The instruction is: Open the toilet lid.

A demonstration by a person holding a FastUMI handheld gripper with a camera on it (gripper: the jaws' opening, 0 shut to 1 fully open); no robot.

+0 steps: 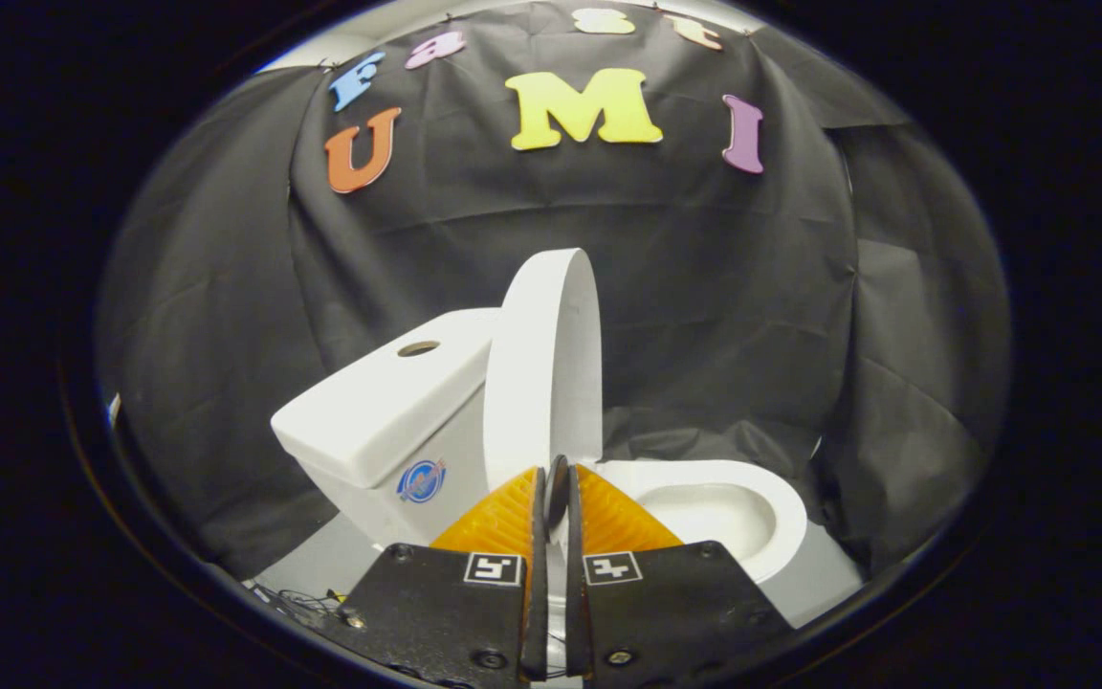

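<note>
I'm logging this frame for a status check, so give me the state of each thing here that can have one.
toilet lid: raised, standing about upright against the tank.
toilet bowl: uncovered, its inside showing.
tank: its top cover on, a round button hole on top.
gripper: fingers nearly together, a narrow gap between them, tips at the lid's lower edge; whether they pinch it is not clear.

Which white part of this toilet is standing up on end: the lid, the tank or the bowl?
The lid. It stands raised on edge against the tank, just ahead of the nearly closed gripper, while the bowl lies open beside it.
</note>
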